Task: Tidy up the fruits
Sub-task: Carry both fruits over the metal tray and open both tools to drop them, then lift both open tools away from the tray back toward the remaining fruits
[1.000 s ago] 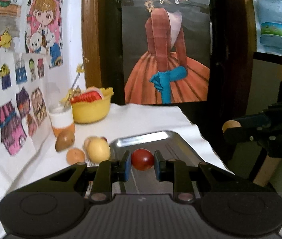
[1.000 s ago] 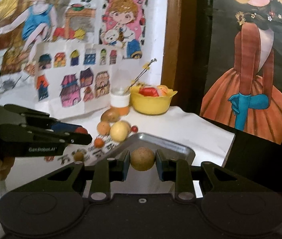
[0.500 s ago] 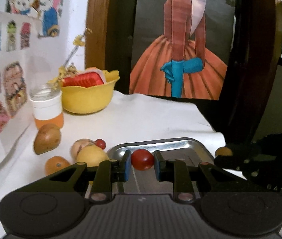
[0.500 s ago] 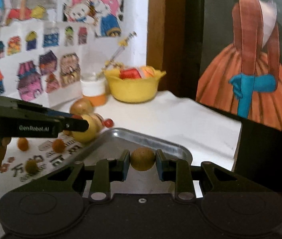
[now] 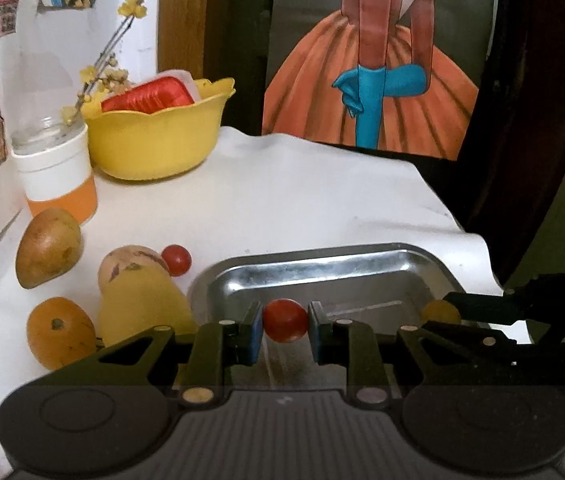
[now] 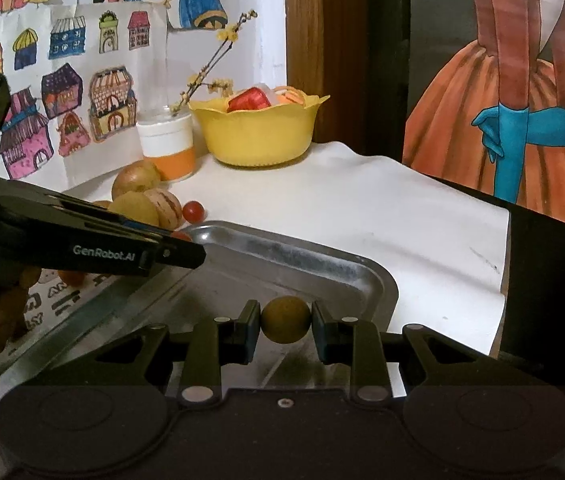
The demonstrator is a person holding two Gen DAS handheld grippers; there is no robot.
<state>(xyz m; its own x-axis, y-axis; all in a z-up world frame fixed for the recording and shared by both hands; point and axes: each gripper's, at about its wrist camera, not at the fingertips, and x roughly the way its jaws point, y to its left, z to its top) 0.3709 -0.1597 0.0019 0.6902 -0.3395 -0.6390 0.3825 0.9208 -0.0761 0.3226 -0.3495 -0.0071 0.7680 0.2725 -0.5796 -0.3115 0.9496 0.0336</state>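
Note:
My left gripper [image 5: 285, 322] is shut on a small red cherry tomato [image 5: 285, 320], held above the near part of the metal tray [image 5: 322, 268]. My right gripper [image 6: 286, 320] is shut on a round tan-brown fruit [image 6: 286, 319] over the same tray [image 6: 322, 264]. In the left wrist view the right gripper [image 5: 442, 314] reaches in from the right with its tan fruit [image 5: 440, 312] at the tray's right rim. In the right wrist view the left gripper [image 6: 174, 246] comes in from the left over the tray's far left corner.
Left of the tray lie a brown fruit [image 5: 48, 252], an orange fruit [image 5: 60, 332], a yellow fruit [image 5: 142, 308], a beige striped fruit [image 5: 130, 262] and a cherry tomato [image 5: 176, 260]. Behind stand a jar [image 5: 56, 172] and a yellow bowl [image 5: 158, 140]. The table edge [image 5: 458, 216] drops off at right.
Both grippers have moved forward and down toward the tray, each still holding its fruit. The tray and loose fruits now look larger and nearer.

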